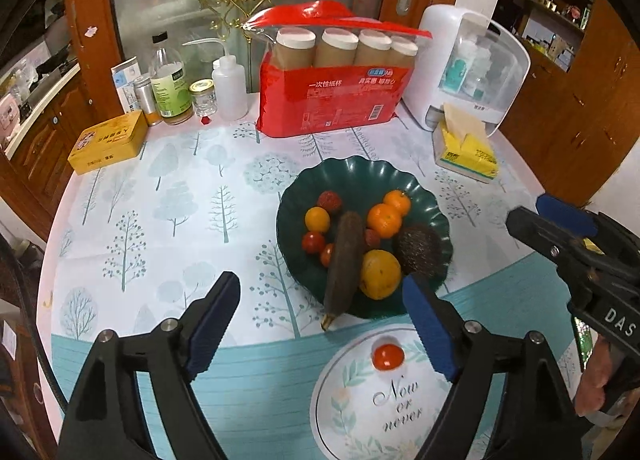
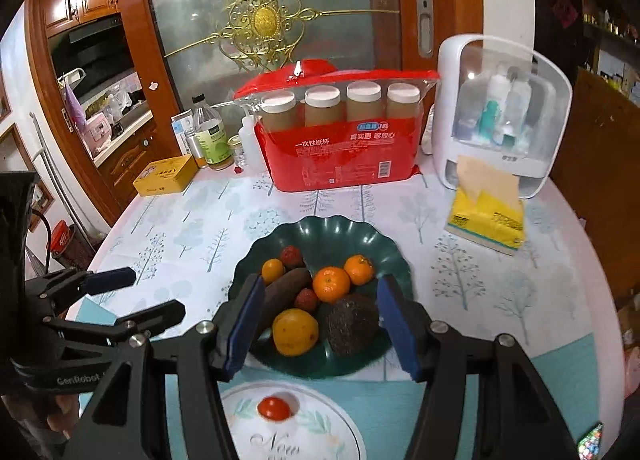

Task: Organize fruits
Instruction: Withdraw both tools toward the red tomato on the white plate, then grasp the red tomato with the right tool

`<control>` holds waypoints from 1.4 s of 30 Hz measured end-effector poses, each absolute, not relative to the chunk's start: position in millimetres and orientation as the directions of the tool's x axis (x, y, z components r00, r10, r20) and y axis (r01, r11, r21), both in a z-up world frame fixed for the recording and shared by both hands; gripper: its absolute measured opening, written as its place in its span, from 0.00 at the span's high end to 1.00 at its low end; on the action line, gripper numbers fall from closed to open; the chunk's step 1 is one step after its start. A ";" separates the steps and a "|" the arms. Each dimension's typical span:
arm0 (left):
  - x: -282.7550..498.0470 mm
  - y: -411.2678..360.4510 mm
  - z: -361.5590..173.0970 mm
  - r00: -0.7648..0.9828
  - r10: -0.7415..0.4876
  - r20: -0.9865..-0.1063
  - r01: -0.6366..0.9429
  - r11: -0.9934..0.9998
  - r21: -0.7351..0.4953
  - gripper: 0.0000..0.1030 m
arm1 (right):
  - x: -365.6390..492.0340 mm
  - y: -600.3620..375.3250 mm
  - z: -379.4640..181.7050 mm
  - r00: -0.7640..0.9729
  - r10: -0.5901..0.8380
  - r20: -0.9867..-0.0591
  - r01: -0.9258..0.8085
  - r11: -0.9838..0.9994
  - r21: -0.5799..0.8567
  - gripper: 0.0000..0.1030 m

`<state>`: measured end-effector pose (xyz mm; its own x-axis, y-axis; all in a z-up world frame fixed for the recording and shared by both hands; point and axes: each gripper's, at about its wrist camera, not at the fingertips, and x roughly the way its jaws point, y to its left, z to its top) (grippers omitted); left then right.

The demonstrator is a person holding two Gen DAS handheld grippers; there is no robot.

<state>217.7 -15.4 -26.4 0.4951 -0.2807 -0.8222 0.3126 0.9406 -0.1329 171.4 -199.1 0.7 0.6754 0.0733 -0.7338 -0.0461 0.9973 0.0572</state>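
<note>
A dark green scalloped bowl (image 1: 424, 195) (image 2: 384, 244) holds several fruits: two oranges (image 1: 384, 219) (image 2: 331, 284), a yellow citrus (image 1: 380, 274) (image 2: 295, 332), a small orange fruit (image 1: 317, 219), lychees (image 1: 330, 200) (image 2: 290, 256), cherry tomatoes (image 1: 313, 242), a long dark brown fruit (image 1: 344, 260) (image 2: 286, 290) and a dark rough avocado (image 1: 420, 250) (image 2: 352, 326). One red tomato (image 1: 388, 356) (image 2: 273, 408) lies on a white printed plate (image 1: 360, 412) (image 2: 332, 436) in front. My left gripper (image 1: 320, 324) is open and empty. My right gripper (image 2: 320, 324) is open and empty above the bowl's near edge.
At the back stand a red pack of paper cups (image 1: 336, 99) (image 2: 344, 147), a white dispenser box (image 1: 468, 63) (image 2: 500, 111), a yellow tissue pack (image 1: 466, 147) (image 2: 486, 219), bottles and jars (image 1: 172, 79), and a yellow tin (image 1: 108, 141) (image 2: 166, 175).
</note>
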 end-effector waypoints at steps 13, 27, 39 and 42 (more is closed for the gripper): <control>163.9 8.1 -44.0 0.537 -0.209 -0.817 0.266 0.961 -0.070 0.03 | 114.0 -171.2 -24.3 0.617 0.065 -0.784 -0.087 0.996 0.015 0.42; 154.0 27.8 -130.5 0.456 -0.158 -0.876 0.155 0.983 -0.097 0.03 | 107.0 -148.3 -123.0 0.499 0.096 -0.861 -0.095 0.994 0.055 0.42; 166.6 33.3 -165.6 0.420 -0.125 -0.899 0.096 0.991 -0.093 0.03 | 130.6 -144.2 -165.9 0.450 0.103 -0.887 -0.110 0.992 0.060 0.42; 169.1 32.6 -171.1 0.412 -0.121 -0.903 0.094 0.991 -0.090 0.03 | 134.9 -144.5 -172.1 0.446 0.105 -0.889 -0.108 0.992 0.063 0.42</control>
<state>169.1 32.6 -171.1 0.4117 -0.1211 -0.9033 0.0939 0.9915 -0.0901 134.9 -144.5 -172.1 0.4465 0.1051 -0.8886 -0.1076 0.9922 0.0633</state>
